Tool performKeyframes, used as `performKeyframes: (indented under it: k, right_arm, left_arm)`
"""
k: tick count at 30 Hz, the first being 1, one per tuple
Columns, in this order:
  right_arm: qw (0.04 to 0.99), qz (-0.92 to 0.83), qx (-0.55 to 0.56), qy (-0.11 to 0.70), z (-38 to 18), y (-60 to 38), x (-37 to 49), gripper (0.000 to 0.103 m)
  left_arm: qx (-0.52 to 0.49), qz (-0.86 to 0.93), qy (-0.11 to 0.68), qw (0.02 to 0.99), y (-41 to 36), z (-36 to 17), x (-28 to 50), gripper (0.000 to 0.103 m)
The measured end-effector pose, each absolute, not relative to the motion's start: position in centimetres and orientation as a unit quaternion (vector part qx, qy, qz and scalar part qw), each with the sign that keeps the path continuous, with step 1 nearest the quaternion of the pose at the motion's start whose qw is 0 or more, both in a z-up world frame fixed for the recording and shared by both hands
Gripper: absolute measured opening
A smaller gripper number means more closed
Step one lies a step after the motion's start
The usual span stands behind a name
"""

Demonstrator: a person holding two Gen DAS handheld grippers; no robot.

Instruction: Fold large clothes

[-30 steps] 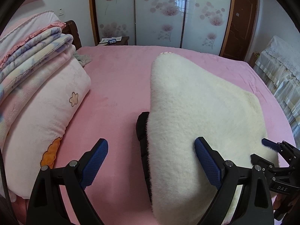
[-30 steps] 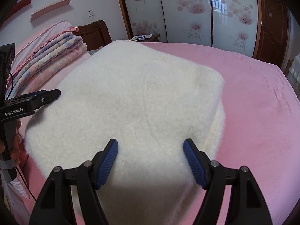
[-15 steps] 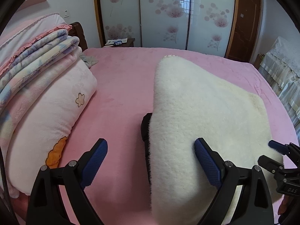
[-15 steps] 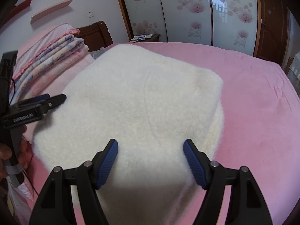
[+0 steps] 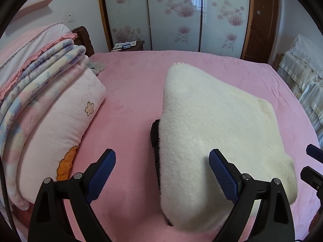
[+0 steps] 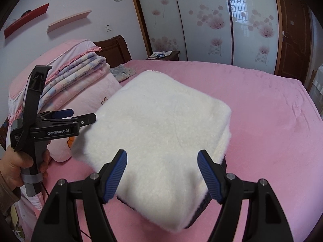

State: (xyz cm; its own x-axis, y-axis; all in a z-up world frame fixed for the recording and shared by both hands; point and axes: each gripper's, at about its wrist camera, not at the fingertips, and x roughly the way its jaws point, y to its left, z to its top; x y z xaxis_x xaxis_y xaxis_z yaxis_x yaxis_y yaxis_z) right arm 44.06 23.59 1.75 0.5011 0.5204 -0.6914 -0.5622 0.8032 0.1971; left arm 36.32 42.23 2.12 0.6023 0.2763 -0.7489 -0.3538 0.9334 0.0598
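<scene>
A folded cream fleece garment [image 5: 214, 133] with a dark outer side showing at its left edge lies as a thick pad on the pink bed [image 5: 129, 104]. In the right wrist view the same garment [image 6: 161, 133] fills the middle. My left gripper [image 5: 162, 170] is open above the garment's near left edge, holding nothing. My right gripper [image 6: 162, 173] is open above the garment's near edge, also empty. The left gripper [image 6: 80, 117] shows from the side in the right wrist view, held by a hand [image 6: 12, 167], its tips close to the garment's left corner.
A stack of folded quilts [image 5: 36, 74] and a pink pillow [image 5: 58, 133] sit along the bed's left. A small grey cloth [image 6: 123, 72] lies near the headboard. Sliding wardrobe doors [image 5: 193, 16] and a bedside table [image 5: 129, 45] stand behind; a draped cabinet [image 5: 302, 68] is at the right.
Both grippers have pulled back and risen from the garment, which looks smaller and lies still. The right gripper has slid toward the right edge of the left wrist view.
</scene>
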Motion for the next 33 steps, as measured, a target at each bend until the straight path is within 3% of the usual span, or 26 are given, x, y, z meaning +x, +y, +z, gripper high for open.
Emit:
performKeyframes:
  k: [11,26,33]
  right_arm:
    - [0.853,0.336,-0.003,0.399,4.1,17.8,38.9,0.073]
    - [0.825,0.381,0.041,0.415,12.0,-0.9,21.5,0.073]
    - [0.838,0.382,0.033,0.388,15.8,-8.6,14.0,0.073]
  left_arm:
    - [-0.038,0.165,0.395,0.903,35.4,7.0,30.8,0.093]
    - [-0.092,0.057,0.391,0.914,12.7,14.9,13.5,0.094]
    - [-0.098,0.045,0.374,0.921,4.2,17.8,6.0,0.101]
